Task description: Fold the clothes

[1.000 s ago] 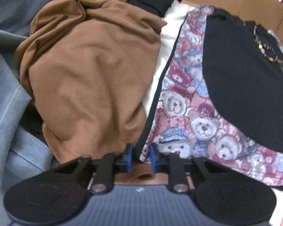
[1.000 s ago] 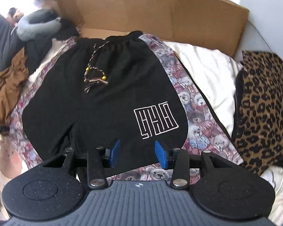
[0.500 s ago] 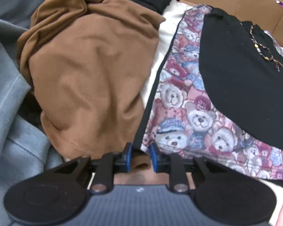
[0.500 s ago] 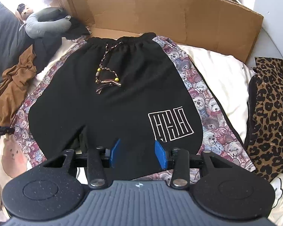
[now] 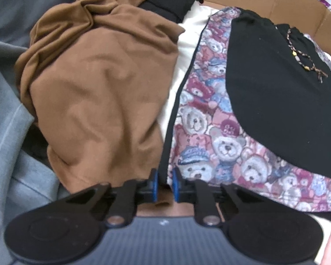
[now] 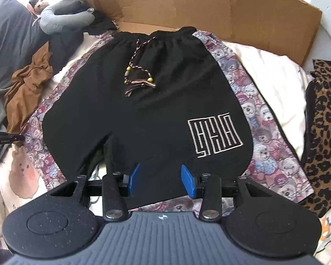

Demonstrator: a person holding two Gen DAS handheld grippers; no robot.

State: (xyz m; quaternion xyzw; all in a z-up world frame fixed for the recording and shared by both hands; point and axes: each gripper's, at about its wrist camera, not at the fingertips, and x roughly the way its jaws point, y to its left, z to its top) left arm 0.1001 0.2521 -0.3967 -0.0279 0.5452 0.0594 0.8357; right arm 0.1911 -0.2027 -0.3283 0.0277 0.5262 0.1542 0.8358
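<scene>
Black shorts (image 6: 147, 110) are lying flat on a teddy-bear print cloth (image 5: 211, 137), their hem reaching between the fingers of the right gripper (image 6: 162, 180) — its blue pads are standing well apart, pressing on nothing. The left gripper (image 5: 164, 184) is closing its jaws over the cloth's black-trimmed edge, which is running down between the narrowly parted pads, though whether they are pinching it cannot be told. A crumpled brown garment (image 5: 99, 88) is sitting just left of those fingers — a cardboard wall (image 6: 209, 8) is standing beyond the shorts.
</scene>
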